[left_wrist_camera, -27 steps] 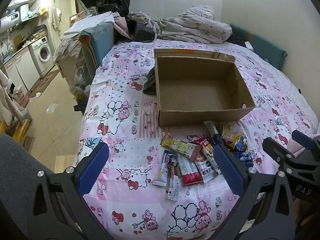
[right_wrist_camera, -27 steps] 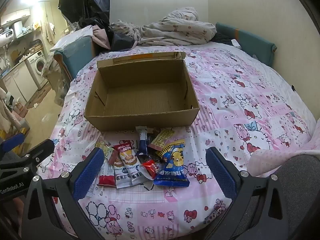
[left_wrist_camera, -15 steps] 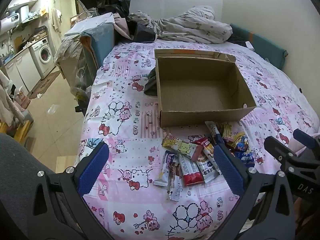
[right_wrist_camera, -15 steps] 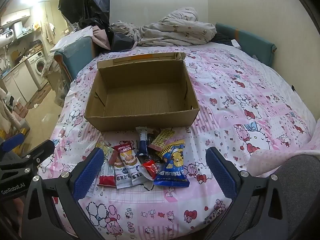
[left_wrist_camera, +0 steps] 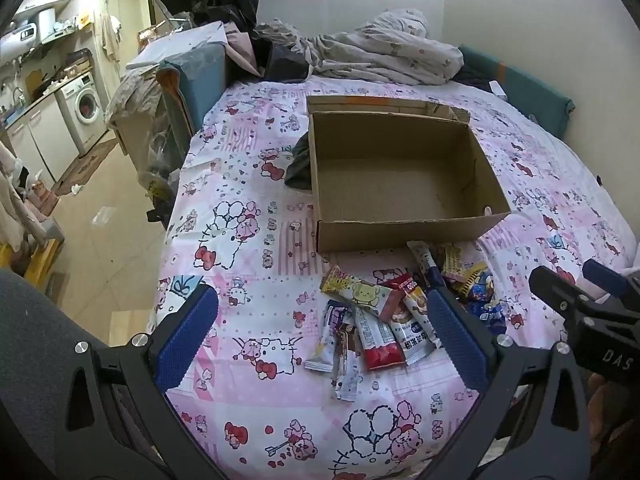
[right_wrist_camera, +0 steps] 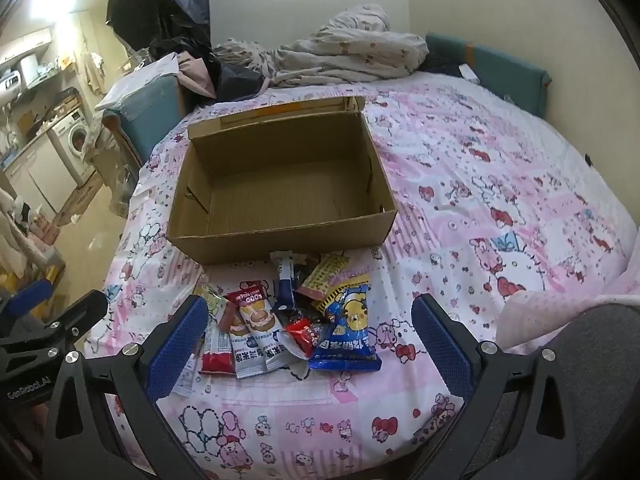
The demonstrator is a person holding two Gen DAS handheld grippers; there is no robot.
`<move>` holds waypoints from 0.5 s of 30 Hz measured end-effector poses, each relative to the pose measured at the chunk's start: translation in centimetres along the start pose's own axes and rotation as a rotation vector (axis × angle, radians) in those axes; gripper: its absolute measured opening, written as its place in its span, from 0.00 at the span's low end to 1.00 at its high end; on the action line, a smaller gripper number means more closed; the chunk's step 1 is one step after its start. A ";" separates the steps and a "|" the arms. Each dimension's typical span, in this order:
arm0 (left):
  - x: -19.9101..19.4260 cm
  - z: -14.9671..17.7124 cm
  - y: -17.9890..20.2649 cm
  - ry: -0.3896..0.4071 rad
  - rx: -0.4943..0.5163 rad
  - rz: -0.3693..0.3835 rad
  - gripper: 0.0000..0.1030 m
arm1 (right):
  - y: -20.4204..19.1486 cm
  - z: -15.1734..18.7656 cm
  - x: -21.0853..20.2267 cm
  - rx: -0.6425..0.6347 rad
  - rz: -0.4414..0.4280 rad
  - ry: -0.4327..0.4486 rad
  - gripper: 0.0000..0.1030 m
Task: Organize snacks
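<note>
on the bed (left_wrist_camera: 560, 184), covered by a pink cartoon-print sheet, we find an open cardboard box (right_wrist_camera: 280, 188) with its interior bare, and a loose pile of snack packets (right_wrist_camera: 288, 316) lying on the sheet just in front of the box's near wall. we hold the left gripper (left_wrist_camera: 320, 336) above the near edge of the bed with its jaws spread wide and nothing between its blue pads (left_wrist_camera: 186, 336); the left part of the pile shows through the gap. we hold the right gripper (right_wrist_camera: 308, 344) likewise with jaws fully apart and gripping nothing, framing most of the pile. within the pile, a blue packet (right_wrist_camera: 348, 336) lies at the right, a red-and-white packet (right_wrist_camera: 256, 328) near the middle, and a yellow packet with a bear print (left_wrist_camera: 356, 290) at the left. a rumpled blanket (right_wrist_camera: 348, 52) lies at the far end of the bed, well apart from the box. beyond the bed's left side we see a washing machine (left_wrist_camera: 86, 106).
</note>
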State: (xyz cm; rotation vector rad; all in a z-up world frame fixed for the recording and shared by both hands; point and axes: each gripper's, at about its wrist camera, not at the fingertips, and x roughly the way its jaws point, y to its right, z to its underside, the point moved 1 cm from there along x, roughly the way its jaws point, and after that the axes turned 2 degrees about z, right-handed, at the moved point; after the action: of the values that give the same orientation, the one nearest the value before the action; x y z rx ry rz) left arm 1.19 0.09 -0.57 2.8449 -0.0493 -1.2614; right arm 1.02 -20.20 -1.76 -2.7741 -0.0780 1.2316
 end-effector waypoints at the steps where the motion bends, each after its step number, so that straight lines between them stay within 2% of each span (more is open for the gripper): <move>1: 0.1 0.0 0.0 -0.003 -0.003 0.002 1.00 | 0.2 -0.2 0.1 0.010 -0.008 -0.010 1.00; 8: 1.6 -2.4 -0.6 -0.077 -0.029 0.020 1.00 | 1.4 -2.2 1.1 0.076 -0.081 -0.081 1.00; 12: 2.6 -4.1 -0.6 -0.113 -0.028 0.027 1.00 | 1.9 -3.8 2.6 0.098 -0.132 -0.154 1.00; 15: 3.9 -5.1 -0.4 -0.159 -0.002 0.010 1.00 | 2.1 -4.6 4.2 0.067 -0.149 -0.231 1.00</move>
State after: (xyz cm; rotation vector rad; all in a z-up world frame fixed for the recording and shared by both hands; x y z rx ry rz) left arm 7.66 0.39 -0.05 2.7325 -0.0656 -1.4814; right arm 7.30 -22.25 -2.05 -2.5076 -0.2526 1.4787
